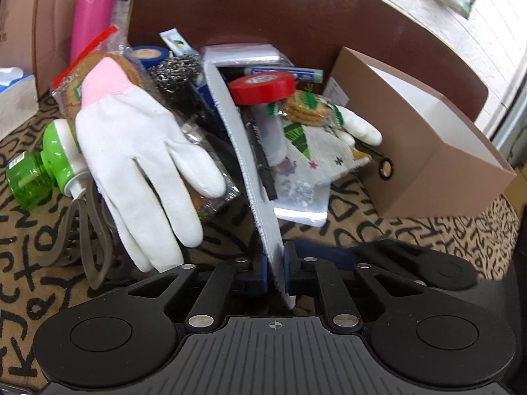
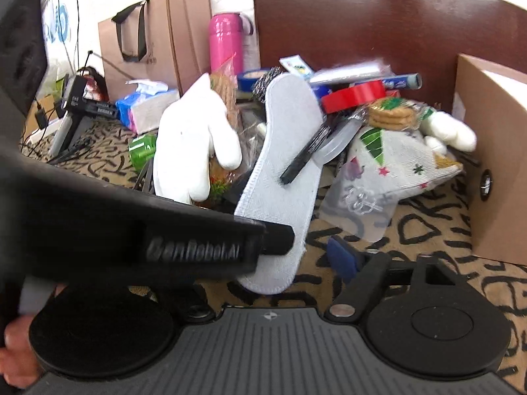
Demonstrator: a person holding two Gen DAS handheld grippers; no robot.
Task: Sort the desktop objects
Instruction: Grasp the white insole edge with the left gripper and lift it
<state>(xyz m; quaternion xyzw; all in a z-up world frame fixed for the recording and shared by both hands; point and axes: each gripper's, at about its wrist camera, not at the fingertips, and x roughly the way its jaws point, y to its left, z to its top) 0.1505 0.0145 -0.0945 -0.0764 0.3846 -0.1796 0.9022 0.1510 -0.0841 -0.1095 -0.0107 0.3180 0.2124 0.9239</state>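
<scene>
One heap of clutter on the letter-print tablecloth point(image 1: 378, 230), brown cardboard box point(image 1: 425, 151) at its right edge. Left gripper point(image 1: 279, 256) clamped on the heel of a grey felt insole point(image 1: 240, 151), which runs edge-up into the pile. Black marker pen point(image 2: 304, 156) lies across the insole; white glove point(image 1: 138, 164) just left. Red tape roll point(image 1: 263, 87) on top. Right gripper point(image 2: 329, 256): only one blue pad visible, opening unclear.

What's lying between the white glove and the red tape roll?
The grey insole, standing on edge and clamped in the left tool, runs between the white glove and the red tape roll. The left wrist view shows it best.
</scene>
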